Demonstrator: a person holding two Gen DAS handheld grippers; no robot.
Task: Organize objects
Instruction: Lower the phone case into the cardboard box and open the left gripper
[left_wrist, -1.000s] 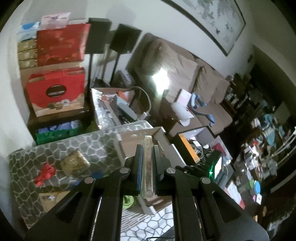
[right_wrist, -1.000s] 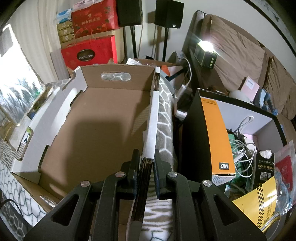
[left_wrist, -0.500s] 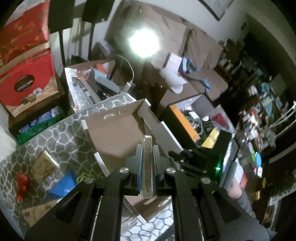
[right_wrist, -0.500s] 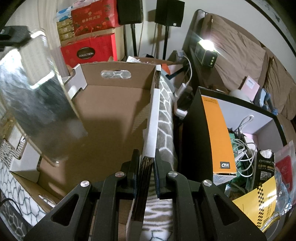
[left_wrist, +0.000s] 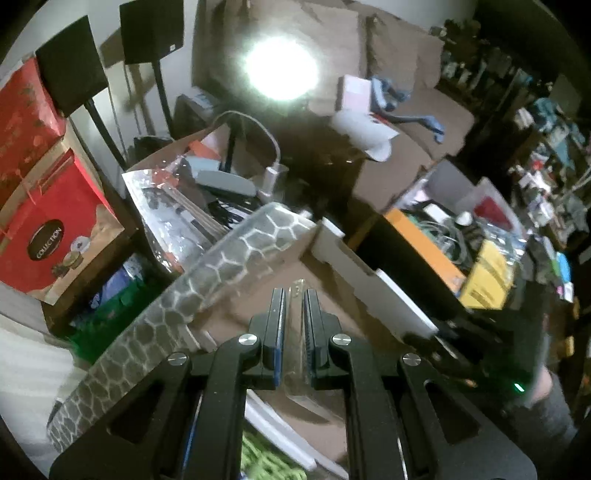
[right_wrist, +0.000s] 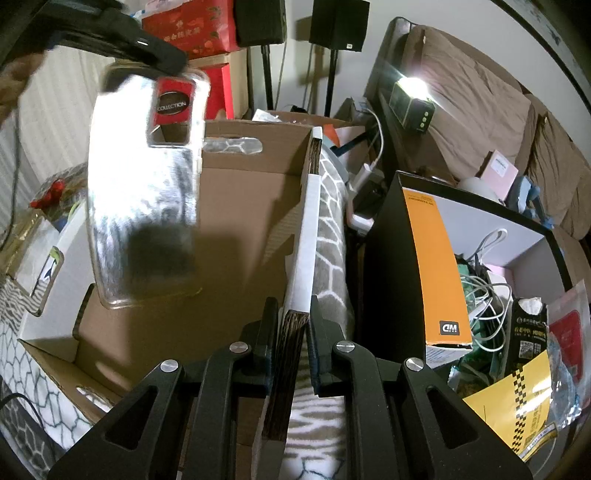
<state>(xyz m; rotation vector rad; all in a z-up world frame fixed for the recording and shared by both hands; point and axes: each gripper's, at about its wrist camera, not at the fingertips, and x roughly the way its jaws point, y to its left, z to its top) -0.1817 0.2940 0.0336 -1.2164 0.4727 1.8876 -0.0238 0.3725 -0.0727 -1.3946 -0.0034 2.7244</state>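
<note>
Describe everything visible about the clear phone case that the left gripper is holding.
The clear phone case is a transparent, glossy plastic shell with a rectangular camera cutout near its top and rounded corners. It hangs roughly upright, slightly tilted and motion-blurred, over the open cardboard box, pinched at its top edge by the left gripper. Nothing else touches it; the box interior shows through it.

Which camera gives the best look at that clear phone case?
The right wrist view: the phone case hangs broadside over the box, camera cutout visible. The left wrist view shows it only edge-on, pinched in the left gripper.
</note>
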